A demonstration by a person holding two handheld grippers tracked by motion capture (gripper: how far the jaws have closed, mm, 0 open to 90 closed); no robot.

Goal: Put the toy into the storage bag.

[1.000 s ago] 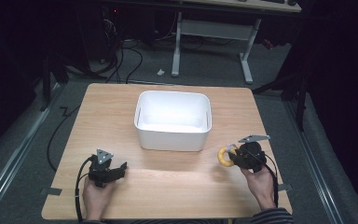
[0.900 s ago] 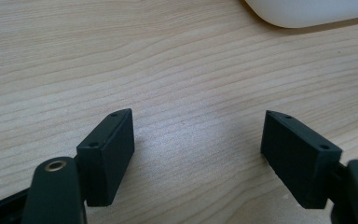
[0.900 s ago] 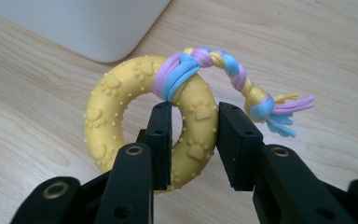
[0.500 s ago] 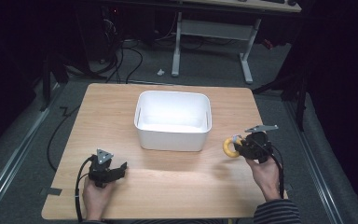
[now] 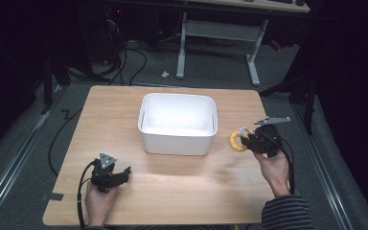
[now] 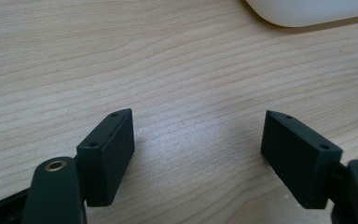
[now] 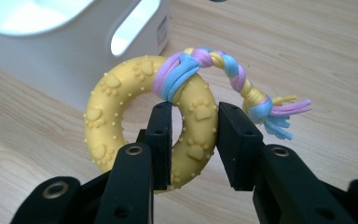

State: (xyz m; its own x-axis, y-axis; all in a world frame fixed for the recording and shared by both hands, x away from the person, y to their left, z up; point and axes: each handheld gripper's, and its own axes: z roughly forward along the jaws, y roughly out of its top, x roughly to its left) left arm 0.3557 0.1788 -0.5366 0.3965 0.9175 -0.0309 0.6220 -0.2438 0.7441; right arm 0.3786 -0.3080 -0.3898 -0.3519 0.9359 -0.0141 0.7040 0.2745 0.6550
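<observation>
1. Two black hand-held grippers are on the light wooden table (image 5: pixel 172 191), and we start at the left one: the left gripper (image 5: pixel 122 173) sits low at the table's near left corner, held in the person's left hand (image 5: pixel 98 201), its cable looping off behind it.
2. Seen in the left gripper view, the left gripper's jaws stand wide apart with nothing but bare wood grain between them; the black pads (image 6: pixel 107 154) hover just over the tabletop.
3. Ahead of that gripper and off to its right stands the white rectangular plastic bin (image 5: pixel 178 122), in the middle of the table, with a slot handle in its end wall.
4. Moving right of the bin: the right gripper (image 5: pixel 247 139) is held up off the table in the person's right hand (image 5: pixel 274 165), a striped sleeve showing at the wrist.
5. Its jaws are clamped on the yellow rubber ring toy with paw prints (image 7: pixel 121 116), one jaw through the hole and one outside, pinching the ring's band.
6. The ring hangs just in front of this gripper, close beside the bin's right end wall, clear of the wood.
7. A braided rope of purple, blue and yellow (image 7: pixel 233 77) is tied to the ring's top and trails off to the right, ending in a frayed tassel.
</observation>
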